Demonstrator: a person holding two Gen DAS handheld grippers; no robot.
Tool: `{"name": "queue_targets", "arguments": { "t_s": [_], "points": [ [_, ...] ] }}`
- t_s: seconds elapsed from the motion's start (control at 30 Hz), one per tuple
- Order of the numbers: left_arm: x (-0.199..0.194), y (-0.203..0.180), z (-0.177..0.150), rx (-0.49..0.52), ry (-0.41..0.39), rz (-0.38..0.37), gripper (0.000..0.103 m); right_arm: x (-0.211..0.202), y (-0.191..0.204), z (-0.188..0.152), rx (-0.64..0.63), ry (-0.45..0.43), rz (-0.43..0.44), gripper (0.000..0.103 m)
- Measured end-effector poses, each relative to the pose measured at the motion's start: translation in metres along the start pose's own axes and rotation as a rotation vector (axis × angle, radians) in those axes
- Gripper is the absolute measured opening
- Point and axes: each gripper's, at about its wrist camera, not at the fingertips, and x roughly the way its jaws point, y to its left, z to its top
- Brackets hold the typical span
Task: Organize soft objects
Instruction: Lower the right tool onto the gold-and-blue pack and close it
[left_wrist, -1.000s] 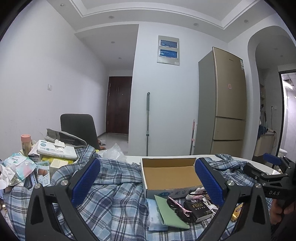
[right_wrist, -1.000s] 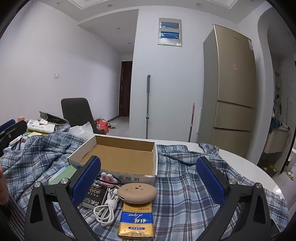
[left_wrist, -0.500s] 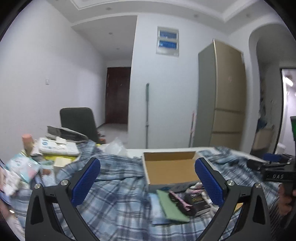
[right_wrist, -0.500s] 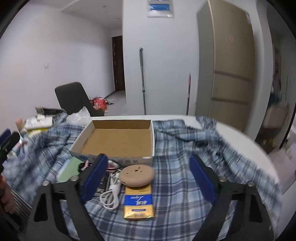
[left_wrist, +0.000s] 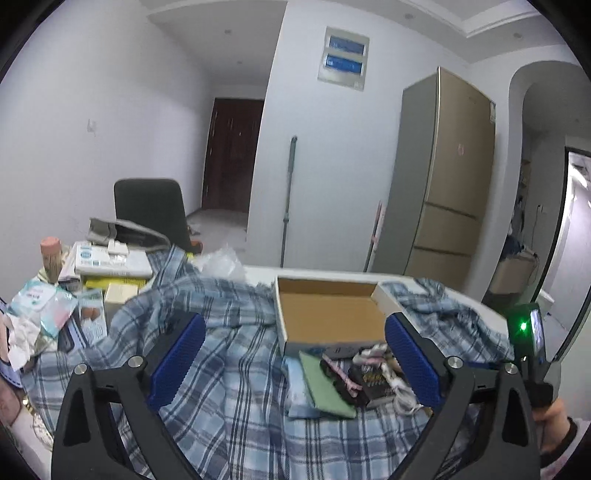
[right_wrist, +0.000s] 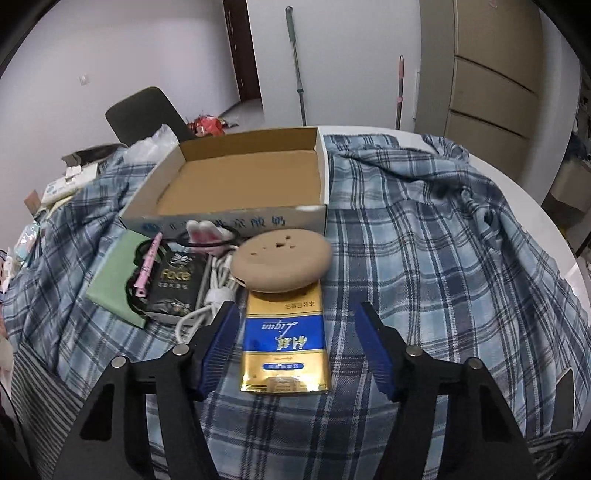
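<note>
The right hand-held gripper (right_wrist: 299, 338) stands released, its blue pads straddling the gold-and-blue foil packet (right_wrist: 285, 345) that lies flat on the blue plaid cloth (right_wrist: 424, 258) low in the centre of the right wrist view; neither pad appears to touch the packet. The packet's far end is tucked under the tan rounded pebble-shaped cushion (right_wrist: 282, 260), which sits just in front of the open, empty brown cardboard box (right_wrist: 240, 184). To the left of the cushion lie a white coiled cable (right_wrist: 207, 295), a black sachet (right_wrist: 173, 284) and a green flat sheet (right_wrist: 114, 273), closely packed. The step in hand is judged to be a grasp of the packet. To do it well, lower the pads level with the packet's long edges, close on its near half, and draw it toward the camera before lifting, so the cushion is not dragged along. Avoid pinching the cloth beneath. The left hand-held gripper (left_wrist: 295, 365) hangs released above the plaid cloth at lower centre of its view, grasping nothing; keep it clear of the box mouth.
</note>
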Motion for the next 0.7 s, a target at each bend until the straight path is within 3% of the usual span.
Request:
{"name": "queue_targets", "arguments": {
  "t_s": [0.33,0.4,0.7],
  "points": [
    [0.036,-0.009,-0.039,0.091,0.080,0.043,0.096,0.017,0.002,-0.007,0.000,0.038,0.028,0.061],
    [0.041,-0.009,-0.042,0.095,0.097,0.030,0.096,0.020,0.002,-0.007,-0.005,0.050,0.027,0.056],
    [0.046,-0.019,-0.047,0.148,0.106,0.060,0.096,0.030,0.008,-0.009,-0.042,0.091,0.033,0.053]
  ]
}}
